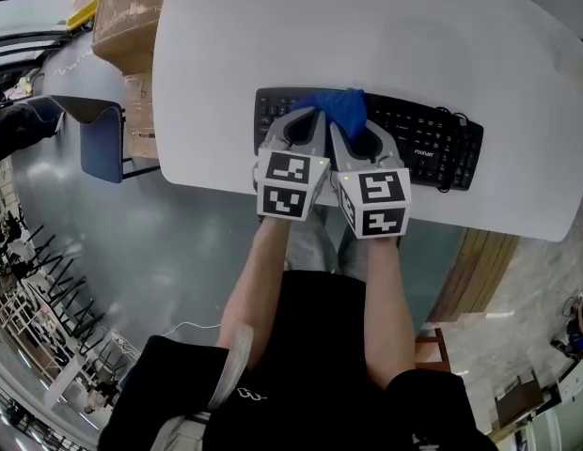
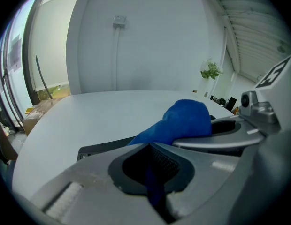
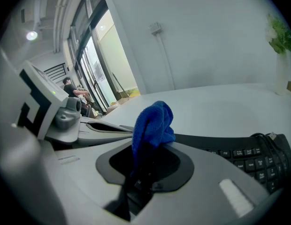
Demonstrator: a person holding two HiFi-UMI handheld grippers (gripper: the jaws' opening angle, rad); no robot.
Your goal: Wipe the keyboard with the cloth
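A black keyboard (image 1: 418, 139) lies along the near edge of the white table (image 1: 367, 26). A bunched blue cloth (image 1: 337, 106) rests on its left half. Both grippers sit side by side over the keyboard, each shut on the cloth: the left gripper (image 1: 313, 116) from the left, the right gripper (image 1: 353, 122) from the right. In the left gripper view a strip of cloth (image 2: 183, 121) runs down between the jaws of the left gripper (image 2: 154, 179), with the keyboard's edge (image 2: 101, 150) beyond. In the right gripper view the cloth (image 3: 152, 123) stands up out of the right gripper (image 3: 141, 170), keys (image 3: 251, 156) to the right.
The keyboard's cable (image 1: 458, 116) is bundled at its far right end. Cardboard boxes (image 1: 130, 17) and a blue chair (image 1: 100, 141) stand left of the table. A wooden panel (image 1: 480, 271) is below the table's right side. A potted plant (image 2: 210, 71) stands beyond the table.
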